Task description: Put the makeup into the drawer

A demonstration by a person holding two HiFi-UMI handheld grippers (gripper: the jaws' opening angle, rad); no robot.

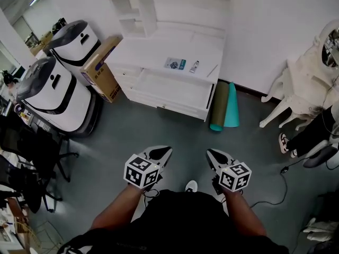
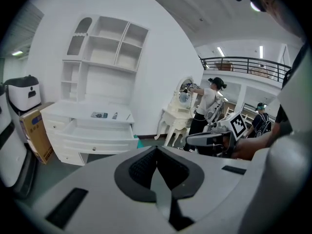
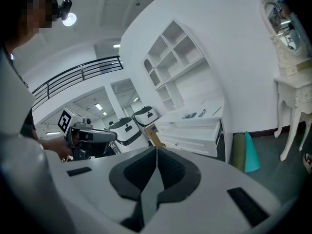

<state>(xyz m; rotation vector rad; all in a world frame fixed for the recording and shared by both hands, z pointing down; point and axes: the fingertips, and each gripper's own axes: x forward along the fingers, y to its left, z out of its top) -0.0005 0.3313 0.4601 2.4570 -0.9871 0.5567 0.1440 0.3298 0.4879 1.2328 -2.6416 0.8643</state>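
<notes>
1. The left gripper (image 1: 163, 152) has its jaws pressed together with nothing between them.
2. The right gripper (image 1: 212, 153) is likewise closed and empty. The two grippers are held side by side and point the same way.
3. The makeup (image 1: 194, 66) lies well ahead of both grippers on the top of a white dressing table (image 1: 153, 49), beyond its drawer (image 1: 169, 86). It sits roughly in line with the gap between the grippers, a little nearer the right one's line.
4. There are three pieces: one flat packet (image 1: 175, 63), one small tube (image 2: 115, 115) and one thin stick (image 1: 212, 71).
5. The packet's long side runs across the grippers' line of pointing.
6. The tube's long axis runs mostly away from the grippers, toward the wall. I cannot tell which end is the cap.
7. The stick lies on a diagonal, its far end angled toward the right gripper's side.
8. One drawer is pulled open toward the grippers.
9. Two rolled mats (image 1: 219, 105), one green and one teal, lean ahead of the right gripper, beside the table.
10. Ahead and to the left of the left gripper are one cardboard box (image 1: 100, 67) and two white machines (image 1: 55, 91).
</notes>
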